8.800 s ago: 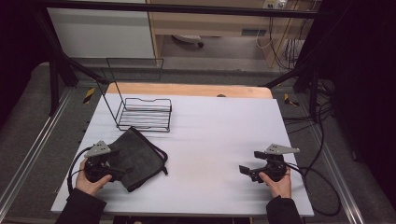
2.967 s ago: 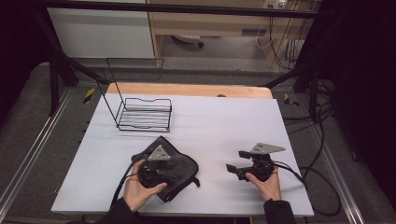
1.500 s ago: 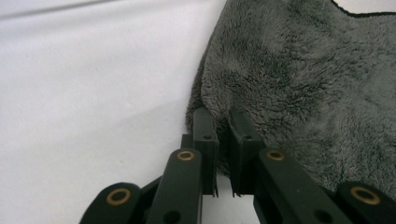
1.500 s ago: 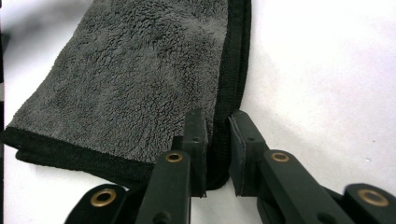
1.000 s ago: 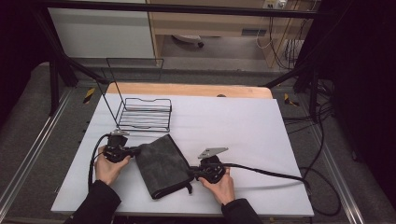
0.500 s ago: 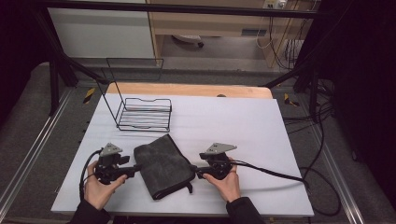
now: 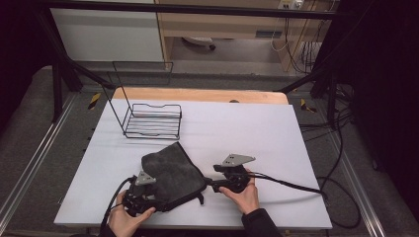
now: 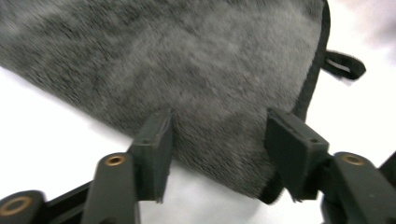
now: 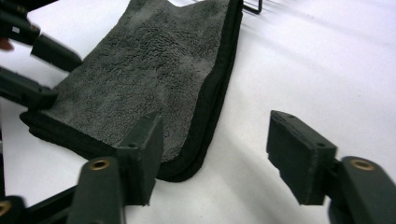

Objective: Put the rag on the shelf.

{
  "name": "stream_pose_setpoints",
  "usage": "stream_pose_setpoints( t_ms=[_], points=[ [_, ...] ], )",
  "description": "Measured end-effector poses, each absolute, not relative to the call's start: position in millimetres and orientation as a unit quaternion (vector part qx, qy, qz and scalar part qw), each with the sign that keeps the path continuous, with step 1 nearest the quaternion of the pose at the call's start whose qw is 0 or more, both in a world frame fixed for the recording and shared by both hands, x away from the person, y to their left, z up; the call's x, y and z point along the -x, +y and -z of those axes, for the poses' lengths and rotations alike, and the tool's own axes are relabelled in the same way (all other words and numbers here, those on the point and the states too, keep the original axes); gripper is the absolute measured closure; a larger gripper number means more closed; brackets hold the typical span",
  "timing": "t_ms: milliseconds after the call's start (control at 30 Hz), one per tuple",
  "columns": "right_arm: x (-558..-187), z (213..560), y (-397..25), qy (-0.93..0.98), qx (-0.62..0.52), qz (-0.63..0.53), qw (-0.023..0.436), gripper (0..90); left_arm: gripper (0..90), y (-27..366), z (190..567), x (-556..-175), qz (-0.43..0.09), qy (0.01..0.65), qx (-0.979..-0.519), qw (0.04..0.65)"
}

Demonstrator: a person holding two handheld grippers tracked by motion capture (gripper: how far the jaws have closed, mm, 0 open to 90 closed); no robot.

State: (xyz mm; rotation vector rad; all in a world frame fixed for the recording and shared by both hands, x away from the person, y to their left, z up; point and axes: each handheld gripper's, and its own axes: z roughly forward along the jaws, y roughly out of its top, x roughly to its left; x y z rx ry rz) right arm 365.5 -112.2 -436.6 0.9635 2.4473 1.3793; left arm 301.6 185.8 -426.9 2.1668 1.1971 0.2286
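Observation:
A folded dark grey towel [image 7: 170,173] lies on the white table near the front edge. My left gripper [image 7: 148,195] is at its near left corner. In the left gripper view the jaws stand open [image 8: 217,140] astride the towel's [image 8: 187,70] edge, and a black hanging loop [image 8: 343,65] sticks out at the right. My right gripper [image 7: 211,185] points left at the towel's near right corner. In the right gripper view it is open [image 9: 215,149], its left jaw over the towel's [image 9: 149,74] rounded corner and the other over bare table. The left gripper's jaws [image 9: 32,70] show beyond the towel.
A black wire rack [image 7: 150,121] stands at the back left of the white table [image 7: 276,133]. A wooden board [image 7: 197,95] runs along the far edge. Black cables [image 7: 291,182] trail from the right gripper across the table's right side.
My left gripper has moved right and nearer the front edge, onto the towel's near left corner. The right gripper has barely shifted. Both were open before too.

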Motion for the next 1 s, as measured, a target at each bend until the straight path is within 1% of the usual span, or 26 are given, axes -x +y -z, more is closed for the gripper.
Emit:
stream_pose_setpoints(
  t_ms=[100, 267, 400, 500, 700, 800, 867, 933, 1000],
  points=[
    [-366, 438, -111, 0.821, -0.323, -0.463, 0.082, 41.3, 48.3, 185, 430, -299, -0.081, 0.46, -0.825, 0.319],
    [-368, 443, -107, 0.822, -0.326, -0.461, 0.073, 44.3, 50.0, 189, 437, -300, -0.064, 0.471, -0.813, 0.338],
    [-371, 450, -96, 0.834, -0.321, -0.444, 0.073, 47.2, 54.8, 187, 438, -301, -0.063, 0.478, -0.807, 0.341],
    [-373, 455, -90, 0.835, -0.324, -0.439, 0.07, 53.6, 62.3, 187, 439, -303, -0.068, 0.48, -0.806, 0.339],
    [-374, 461, -87, 0.836, -0.335, -0.433, 0.042, 66.1, 74.2, 182, 439, -303, -0.079, 0.472, -0.813, 0.332],
    [-372, 461, -86, 0.832, -0.344, -0.434, 0.024, 73.9, 79.5, 182, 438, -305, -0.076, 0.456, -0.824, 0.328],
    [-372, 459, -85, 0.835, -0.343, -0.43, 0.021, 77.1, 81.7, 183, 437, -307, -0.073, 0.452, -0.827, 0.327],
    [-371, 457, -84, 0.838, -0.34, -0.426, 0.027, 78.6, 83.0, 186, 436, -309, -0.064, 0.444, -0.832, 0.327],
    [-369, 454, -83, 0.837, -0.343, -0.426, 0.023, 78.9, 83.5, 190, 434, -311, -0.055, 0.437, -0.836, 0.328]
  ],
)
